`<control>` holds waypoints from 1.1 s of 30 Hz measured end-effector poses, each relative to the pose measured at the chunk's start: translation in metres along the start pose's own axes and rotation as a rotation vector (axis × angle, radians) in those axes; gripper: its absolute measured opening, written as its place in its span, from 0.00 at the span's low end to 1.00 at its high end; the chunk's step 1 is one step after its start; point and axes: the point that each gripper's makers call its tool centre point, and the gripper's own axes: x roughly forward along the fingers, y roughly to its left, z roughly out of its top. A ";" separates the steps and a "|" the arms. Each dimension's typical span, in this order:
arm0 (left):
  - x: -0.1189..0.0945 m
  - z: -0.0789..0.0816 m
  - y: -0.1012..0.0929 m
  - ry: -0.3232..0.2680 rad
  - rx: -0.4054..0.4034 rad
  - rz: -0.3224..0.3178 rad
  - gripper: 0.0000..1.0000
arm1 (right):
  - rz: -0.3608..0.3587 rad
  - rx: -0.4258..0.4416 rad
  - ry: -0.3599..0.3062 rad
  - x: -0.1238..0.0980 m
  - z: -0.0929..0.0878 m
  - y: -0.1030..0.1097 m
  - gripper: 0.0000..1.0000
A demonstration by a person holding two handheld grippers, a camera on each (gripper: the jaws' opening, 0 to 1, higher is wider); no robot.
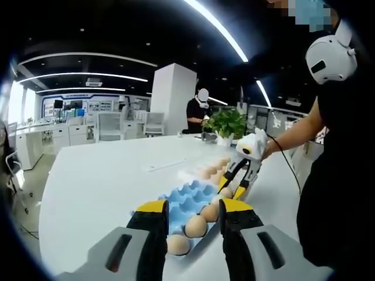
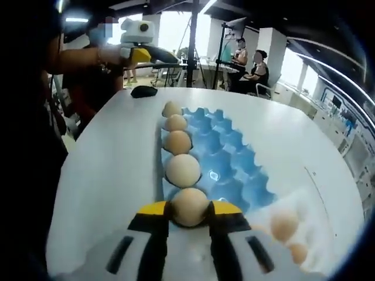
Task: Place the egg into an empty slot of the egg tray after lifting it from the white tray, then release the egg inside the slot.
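The blue egg tray (image 2: pixel 231 153) lies on the white table, with a row of eggs (image 2: pixel 183 170) along its left edge. My right gripper (image 2: pixel 188 212) is shut on an egg (image 2: pixel 188 205) at the near end of that row, low over the tray. The white tray (image 2: pixel 310 202) at the lower right holds more eggs (image 2: pixel 285 224). In the left gripper view my left gripper (image 1: pixel 193 208) hangs open and empty above the blue tray (image 1: pixel 186 196). Beyond it, the right gripper (image 1: pixel 232 190) reaches down to the tray's far end, near the white tray (image 1: pixel 202 170).
A person (image 1: pixel 340 175) stands at the table's right side, holding the grippers. The left gripper (image 2: pixel 164 57) shows in a hand at the far end. A black object (image 2: pixel 142 91) lies beyond the tray. A potted plant (image 1: pixel 225 123) stands at the far edge. Seated people (image 2: pixel 252 70) are behind.
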 end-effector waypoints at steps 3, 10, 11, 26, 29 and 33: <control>0.000 0.000 0.000 0.002 0.001 -0.002 0.34 | 0.000 -0.004 0.001 0.000 0.000 0.000 0.27; 0.001 0.000 0.000 -0.003 0.001 -0.004 0.34 | -0.018 0.071 -0.037 -0.015 0.006 -0.003 0.26; 0.002 0.000 0.000 -0.004 0.001 -0.004 0.34 | -0.031 0.080 -0.053 -0.019 0.009 -0.006 0.26; 0.004 0.001 0.000 -0.005 0.000 -0.004 0.33 | -0.248 0.182 -0.047 -0.058 -0.019 -0.070 0.26; 0.004 0.001 0.001 -0.007 0.000 -0.001 0.34 | -0.250 0.197 -0.043 -0.055 -0.022 -0.072 0.26; 0.003 0.001 0.001 -0.004 0.001 0.002 0.34 | -0.238 0.195 -0.024 -0.049 -0.027 -0.073 0.27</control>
